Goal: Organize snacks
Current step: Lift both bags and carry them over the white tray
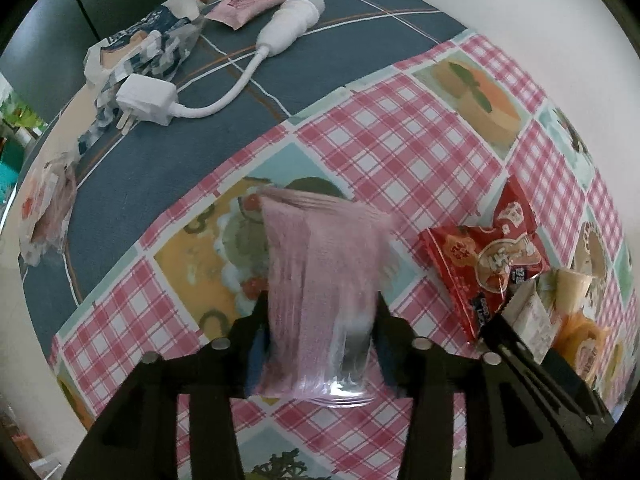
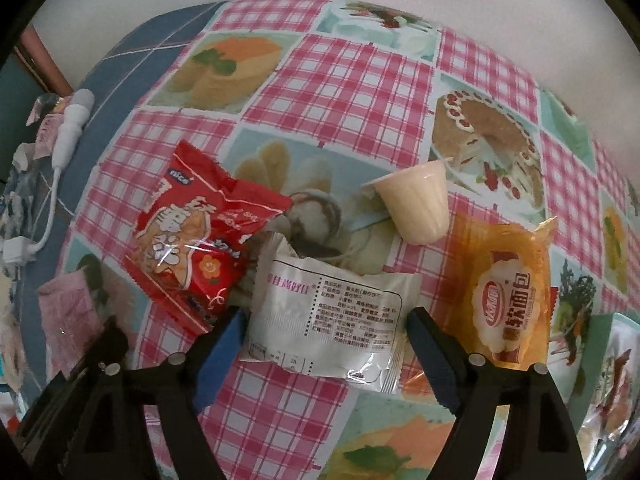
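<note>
left gripper (image 1: 320, 340): raised over surface (image 1: 400, 148), fingers clamp pink pack (image 1: 320, 280), left of red pack (image 2: 200, 240) | right gripper (image 2: 324, 348): low, fingers spread around white pack (image 2: 332, 320), right of red pack

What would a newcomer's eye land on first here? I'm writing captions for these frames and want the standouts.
First, the pink packet clamped in the left gripper, blurred and held up over the checked tablecloth. Next, the white packet lying between the open fingers of the right gripper, with a red packet to its left, an orange bread packet to its right and a cream cup tipped over behind.
</note>
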`<state>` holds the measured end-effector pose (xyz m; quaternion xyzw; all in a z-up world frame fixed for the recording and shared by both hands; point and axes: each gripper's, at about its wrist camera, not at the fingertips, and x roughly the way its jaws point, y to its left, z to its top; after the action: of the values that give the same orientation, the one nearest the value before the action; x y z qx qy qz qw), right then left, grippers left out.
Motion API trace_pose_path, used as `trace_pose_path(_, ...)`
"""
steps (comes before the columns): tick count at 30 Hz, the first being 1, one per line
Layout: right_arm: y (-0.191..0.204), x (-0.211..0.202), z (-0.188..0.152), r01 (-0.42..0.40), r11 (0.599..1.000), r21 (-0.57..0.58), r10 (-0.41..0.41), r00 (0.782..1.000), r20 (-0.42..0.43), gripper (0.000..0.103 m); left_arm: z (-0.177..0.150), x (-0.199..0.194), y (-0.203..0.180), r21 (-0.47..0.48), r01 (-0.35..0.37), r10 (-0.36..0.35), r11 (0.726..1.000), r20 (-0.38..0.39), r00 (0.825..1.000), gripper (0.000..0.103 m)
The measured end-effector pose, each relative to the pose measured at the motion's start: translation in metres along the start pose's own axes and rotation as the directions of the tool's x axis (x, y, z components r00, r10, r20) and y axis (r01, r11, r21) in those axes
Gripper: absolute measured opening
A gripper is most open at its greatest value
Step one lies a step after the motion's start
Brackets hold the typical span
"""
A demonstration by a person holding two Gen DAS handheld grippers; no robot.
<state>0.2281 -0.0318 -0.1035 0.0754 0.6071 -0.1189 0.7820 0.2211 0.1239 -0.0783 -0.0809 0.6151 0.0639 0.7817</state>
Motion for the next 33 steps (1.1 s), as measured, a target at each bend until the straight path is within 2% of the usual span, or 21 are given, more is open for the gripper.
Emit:
trace_pose_path(4,-0.005,-0.004,-0.004,0.018,1.0,0.008,-0.018,1.0,0.01,0.074,-0.003,0.001,-0.013,0.032,0.001,-0.001,0.999,-0.009,1.0,0.066)
trace_pose_path(8,-0.014,-0.006,-0.009,0.017,1.0,0.026,-0.017,1.0,0.014,0.065,-0.006,0.006,-0.025,0.069,-0.02,0.02,0.997,-0.01,1.0,0.068)
trace_pose_path(13,-0.021,-0.008,-0.022,0.014,1.0,0.01,-0.014,1.0,0.013,0.065,-0.013,0.011,-0.034,0.094,-0.039,0.039,0.995,0.001,0.999,0.068)
trace_pose_path(15,-0.023,-0.01,-0.031,0.011,1.0,0.008,-0.011,1.0,0.012,0.064,-0.014,0.011,-0.038,0.105,-0.045,0.045,0.993,0.007,0.999,0.066)
trace_pose_path(18,-0.027,-0.012,-0.04,0.01,1.0,0.01,-0.01,1.0,0.005,0.064,-0.014,0.008,-0.039,0.1,-0.046,0.044,0.994,0.018,0.999,0.043)
trace_pose_path(26,-0.052,-0.028,-0.064,-0.029,0.998,0.048,0.028,0.999,0.018,0.063,-0.011,0.001,-0.023,0.05,0.02,-0.02,0.999,-0.003,1.0,0.041)
trace_pose_path(33,-0.075,-0.069,-0.084,-0.112,0.989,0.096,0.104,0.991,0.085,0.063,-0.009,-0.029,-0.008,0.042,0.028,-0.031,0.999,0.065,0.997,0.04)
